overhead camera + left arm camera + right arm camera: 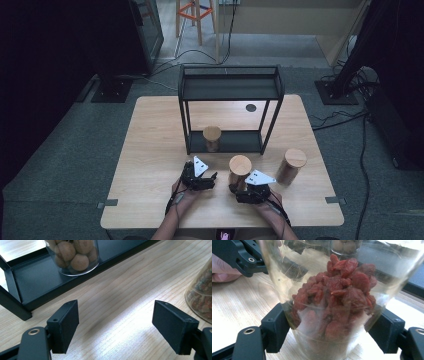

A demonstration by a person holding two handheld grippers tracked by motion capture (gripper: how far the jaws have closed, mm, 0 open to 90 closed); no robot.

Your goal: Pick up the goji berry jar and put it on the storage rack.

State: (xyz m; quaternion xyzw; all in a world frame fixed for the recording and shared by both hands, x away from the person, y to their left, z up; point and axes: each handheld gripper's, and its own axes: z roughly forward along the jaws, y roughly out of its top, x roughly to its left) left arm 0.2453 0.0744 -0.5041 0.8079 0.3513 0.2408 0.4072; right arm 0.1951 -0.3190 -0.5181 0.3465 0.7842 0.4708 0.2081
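Observation:
A glass jar of red dried berries (337, 297) with a wooden lid (239, 164) stands near the table's front middle. My right gripper (332, 327) is shut on its lower part, one jaw pressing the glass on each side; in the high view my right gripper (240, 187) sits just in front of the jar. The jar looks tilted in the right gripper view. My left gripper (115, 317) is open over bare wood, and the same left gripper (205, 176) shows to the left of the berry jar (201, 297). A jar of walnuts (75, 255) stands on the rack's lower shelf (235, 142).
The black two-tier metal rack (230, 86) occupies the table's middle back. A third wooden-lidded jar (291, 165) stands to the right of the held one. The person's hand (222, 271) shows behind the jar. Cables and a stool (195, 15) lie beyond the table.

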